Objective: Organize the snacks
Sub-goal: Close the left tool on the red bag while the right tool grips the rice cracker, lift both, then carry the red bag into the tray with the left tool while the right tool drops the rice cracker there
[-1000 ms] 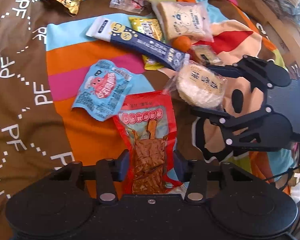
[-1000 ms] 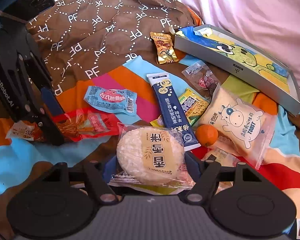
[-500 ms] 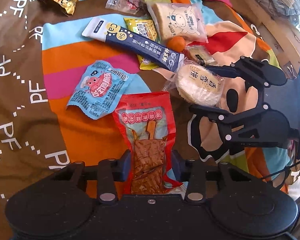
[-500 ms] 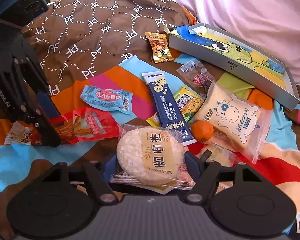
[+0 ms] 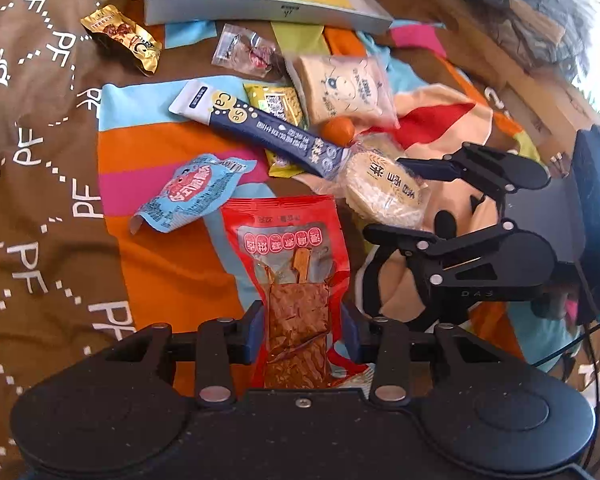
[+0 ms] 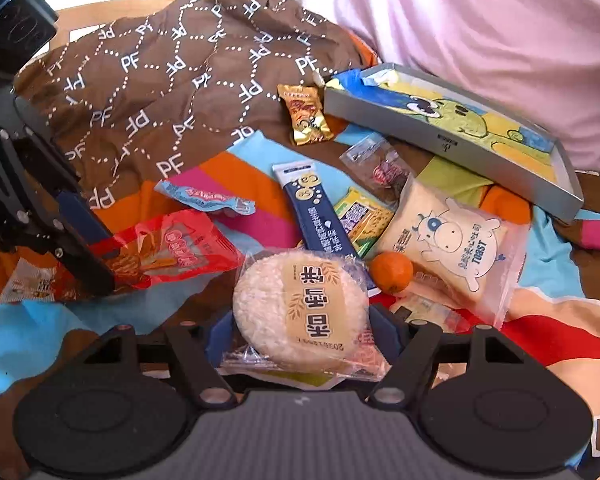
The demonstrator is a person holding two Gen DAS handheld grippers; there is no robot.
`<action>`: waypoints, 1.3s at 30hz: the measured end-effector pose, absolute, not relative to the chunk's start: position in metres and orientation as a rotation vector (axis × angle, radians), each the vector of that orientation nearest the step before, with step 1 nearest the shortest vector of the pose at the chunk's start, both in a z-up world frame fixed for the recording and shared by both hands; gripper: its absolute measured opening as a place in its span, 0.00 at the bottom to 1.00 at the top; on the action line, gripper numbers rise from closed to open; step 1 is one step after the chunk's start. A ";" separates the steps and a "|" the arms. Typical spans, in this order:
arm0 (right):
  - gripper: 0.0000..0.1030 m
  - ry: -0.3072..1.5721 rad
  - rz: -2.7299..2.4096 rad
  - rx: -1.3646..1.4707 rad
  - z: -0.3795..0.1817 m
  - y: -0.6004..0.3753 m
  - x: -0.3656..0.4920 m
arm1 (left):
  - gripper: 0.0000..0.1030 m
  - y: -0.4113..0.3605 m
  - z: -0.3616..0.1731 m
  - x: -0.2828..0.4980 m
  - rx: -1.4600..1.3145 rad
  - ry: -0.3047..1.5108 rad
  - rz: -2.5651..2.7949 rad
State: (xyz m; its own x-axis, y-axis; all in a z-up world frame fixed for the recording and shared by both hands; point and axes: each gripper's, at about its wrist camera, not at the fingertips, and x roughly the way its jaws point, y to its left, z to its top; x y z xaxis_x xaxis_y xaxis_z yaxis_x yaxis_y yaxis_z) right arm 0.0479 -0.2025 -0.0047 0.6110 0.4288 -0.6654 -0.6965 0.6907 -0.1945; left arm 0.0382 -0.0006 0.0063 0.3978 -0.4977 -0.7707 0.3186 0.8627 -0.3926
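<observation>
Your left hand-held gripper (image 5: 302,330) reaches forward, level, clamped on the red snack pouch (image 5: 294,276), left of the orange (image 6: 391,272). Your right hand-held gripper (image 6: 300,334) grips the round rice cake (image 6: 300,314) just beside that orange.

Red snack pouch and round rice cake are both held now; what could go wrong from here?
The left gripper pinches only the red pouch at its bottom end, so it may droop or slip. The right gripper may crack the brittle rice cake. The tray lies beyond loose snacks; a carried pouch might drag them.
</observation>
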 end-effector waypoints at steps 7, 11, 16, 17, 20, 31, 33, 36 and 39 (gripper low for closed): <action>0.73 0.601 0.651 -0.444 -0.002 -0.210 0.052 | 0.40 -0.006 0.012 0.037 -0.232 1.017 -0.556; 0.73 0.585 0.610 -0.419 0.004 -0.219 0.062 | 0.40 -0.011 0.021 0.042 -0.194 0.956 -0.566; 0.73 0.564 0.568 -0.384 0.010 -0.225 0.078 | 0.40 -0.013 0.033 0.066 -0.182 0.875 -0.534; 0.73 0.570 0.563 -0.379 0.009 -0.225 0.082 | 0.40 -0.013 0.035 0.070 -0.184 0.868 -0.525; 0.72 0.574 0.563 -0.371 0.006 -0.227 0.087 | 0.40 -0.012 0.037 0.081 -0.189 0.845 -0.502; 0.72 0.432 0.555 -0.456 0.024 -0.219 0.096 | 0.40 -0.001 0.065 0.132 -0.169 0.721 -0.419; 0.72 0.402 0.547 -0.459 0.037 -0.217 0.112 | 0.41 0.002 0.075 0.151 -0.178 0.678 -0.389; 0.72 0.346 0.536 -0.476 0.055 -0.213 0.139 | 0.41 0.006 0.087 0.181 -0.178 0.629 -0.336; 0.72 0.291 0.530 -0.540 0.071 -0.205 0.169 | 0.41 0.009 0.100 0.217 -0.173 0.599 -0.271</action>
State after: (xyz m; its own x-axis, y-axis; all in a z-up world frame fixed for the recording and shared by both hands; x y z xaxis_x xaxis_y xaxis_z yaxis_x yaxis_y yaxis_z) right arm 0.1695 -0.2054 0.0709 0.8268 0.3996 -0.3959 -0.5485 0.7292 -0.4093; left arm 0.2167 0.0086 0.0998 0.7922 -0.3006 -0.5310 0.2008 0.9502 -0.2383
